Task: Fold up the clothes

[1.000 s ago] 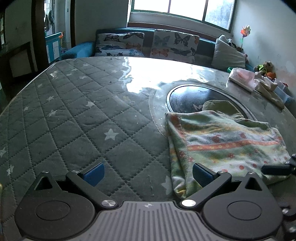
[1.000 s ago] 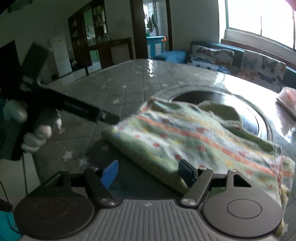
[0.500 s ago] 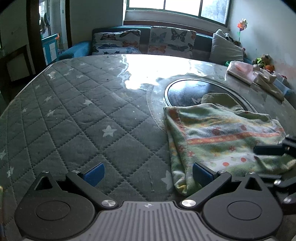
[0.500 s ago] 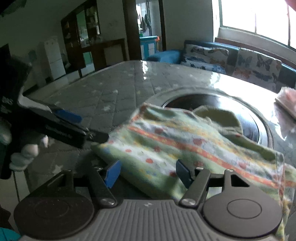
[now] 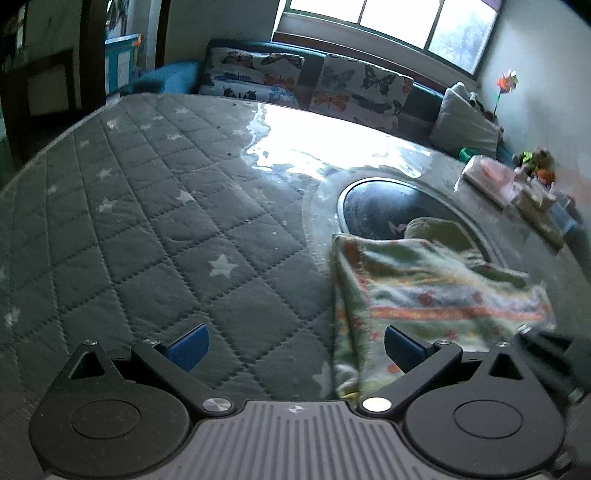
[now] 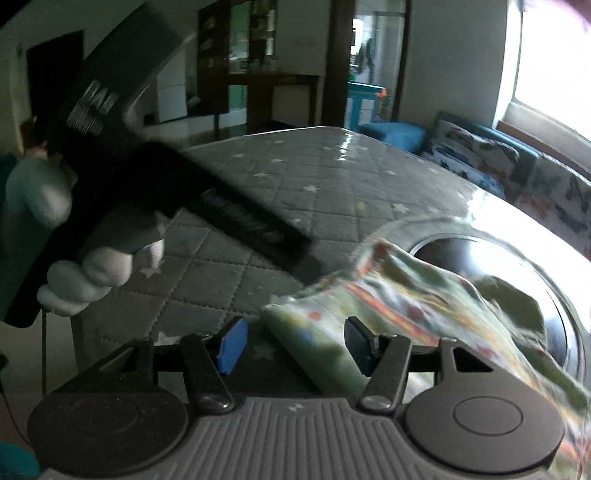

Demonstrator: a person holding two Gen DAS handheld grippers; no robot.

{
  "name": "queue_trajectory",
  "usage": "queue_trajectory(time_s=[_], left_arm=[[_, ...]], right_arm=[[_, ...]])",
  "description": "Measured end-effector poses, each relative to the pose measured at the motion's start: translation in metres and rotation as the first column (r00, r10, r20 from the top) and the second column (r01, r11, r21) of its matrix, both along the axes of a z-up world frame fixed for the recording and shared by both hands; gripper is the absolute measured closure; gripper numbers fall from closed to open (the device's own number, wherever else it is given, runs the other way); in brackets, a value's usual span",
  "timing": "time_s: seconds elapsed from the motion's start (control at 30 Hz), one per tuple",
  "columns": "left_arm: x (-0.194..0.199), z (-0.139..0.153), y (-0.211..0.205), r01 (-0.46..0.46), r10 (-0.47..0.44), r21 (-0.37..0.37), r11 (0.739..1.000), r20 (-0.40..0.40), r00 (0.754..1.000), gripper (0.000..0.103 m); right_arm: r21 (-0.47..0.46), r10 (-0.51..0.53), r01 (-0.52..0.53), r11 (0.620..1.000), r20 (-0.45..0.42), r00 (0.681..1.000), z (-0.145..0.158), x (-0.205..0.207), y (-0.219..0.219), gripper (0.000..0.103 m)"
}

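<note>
Now mid-fold: the cloth (image 6: 388,295) lies part-folded on the table (image 5: 147,221) by the dark round inset. Your right gripper (image 6: 291,347) is closing around its near corner, pads not yet pressing; your left gripper (image 5: 295,345) gapes empty beside the cloth's edge. Next, pinch both near corners before lifting.

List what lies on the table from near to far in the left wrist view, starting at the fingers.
Left gripper → floral garment → dark round inset → glare patch on the table → butterfly cushions → window.
</note>
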State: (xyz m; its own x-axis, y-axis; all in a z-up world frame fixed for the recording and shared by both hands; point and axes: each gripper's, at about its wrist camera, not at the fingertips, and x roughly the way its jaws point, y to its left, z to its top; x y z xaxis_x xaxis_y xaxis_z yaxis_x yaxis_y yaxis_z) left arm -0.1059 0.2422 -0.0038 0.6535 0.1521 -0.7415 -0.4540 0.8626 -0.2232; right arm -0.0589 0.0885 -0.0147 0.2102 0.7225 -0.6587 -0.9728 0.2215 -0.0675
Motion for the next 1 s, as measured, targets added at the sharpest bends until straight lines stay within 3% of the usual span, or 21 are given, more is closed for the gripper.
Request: queue_trajectory(time_s=[0.1,0.2,0.33,0.37,0.6,0.7,0.93,1.0], left_arm=[[0.001,0.002,0.002,-0.012,0.013,-0.056,0.998,0.016,1.000,0.000],[0.003,0.002,0.006,-0.031,0.034,-0.121,0.992,0.025,0.999,0.000],[0.007,0.000,0.011,-0.050,0.057,-0.204,0.978,0.030,0.998,0.000],[0.008,-0.001,0.011,-0.055,0.063,-0.221,0.974,0.030,0.998,0.000],[0.017,-0.006,0.016,-0.072,0.086,-0.352,0.933,0.025,0.996,0.000],[0.026,-0.006,0.013,-0.058,0.071,-0.374,0.926,0.020,0.997,0.002],[0.042,-0.009,0.009,-0.007,0.033,-0.463,0.886,0.047,0.998,0.017],[0.046,-0.011,0.009,0.005,0.025,-0.488,0.873,0.056,0.998,0.033]], right_arm=[[-0.026,0.019,-0.018,0.999,0.047,0.999,-0.006,-0.007,0.010,0.047],[-0.047,0.006,-0.003,0.999,0.061,0.998,-0.011,-0.007,0.016,0.063],[-0.004,-0.034,0.034,0.999,-0.001,0.999,-0.005,0.003,0.011,0.086],[0.013,-0.040,0.040,0.999,-0.021,0.999,-0.002,0.006,0.008,0.088],[0.116,-0.085,0.106,0.988,-0.170,0.982,0.018,0.028,-0.014,0.091],[0.150,-0.093,0.127,0.981,-0.210,0.973,0.024,0.036,-0.024,0.092],[0.206,-0.092,0.148,0.967,-0.260,0.961,0.033,0.044,-0.041,0.092],[0.214,-0.091,0.152,0.965,-0.272,0.958,0.032,0.047,-0.043,0.092]])
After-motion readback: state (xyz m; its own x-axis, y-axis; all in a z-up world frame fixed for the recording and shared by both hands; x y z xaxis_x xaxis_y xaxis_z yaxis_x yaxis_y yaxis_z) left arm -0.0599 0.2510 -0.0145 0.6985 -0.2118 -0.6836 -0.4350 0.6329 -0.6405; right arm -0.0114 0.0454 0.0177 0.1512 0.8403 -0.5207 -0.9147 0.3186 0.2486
